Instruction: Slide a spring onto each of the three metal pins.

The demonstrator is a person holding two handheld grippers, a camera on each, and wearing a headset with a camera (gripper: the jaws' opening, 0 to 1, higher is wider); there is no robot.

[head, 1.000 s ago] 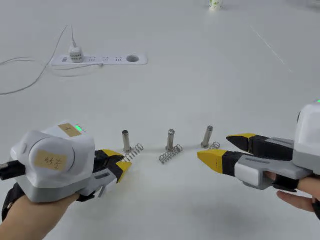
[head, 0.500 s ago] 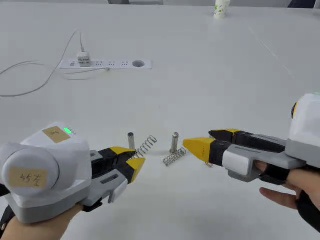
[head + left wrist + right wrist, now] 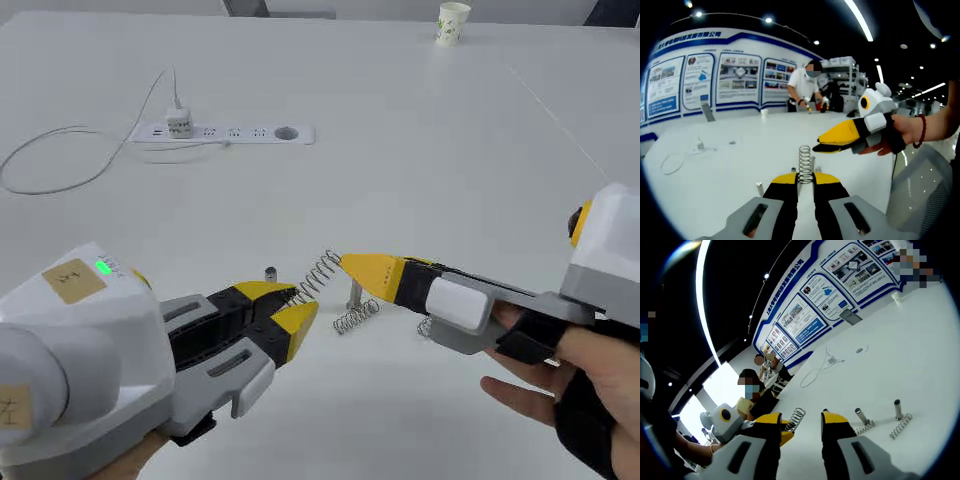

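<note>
The left tool point(image 3: 299, 306) and right tool point(image 3: 352, 268) are white-grey with black jaws tipped yellow; the left bears tan labels point(image 3: 73, 281) and a green light point(image 3: 102, 267).

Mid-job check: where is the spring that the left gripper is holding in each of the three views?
Head view: the spring sits at centre, slanting up from the tips of the left gripper.
Left gripper view: the spring is at lower centre, upright between the jaws.
Right gripper view: the spring is lower left of centre, by the other gripper's yellow tips.
Shared landmark: the power strip.
</note>
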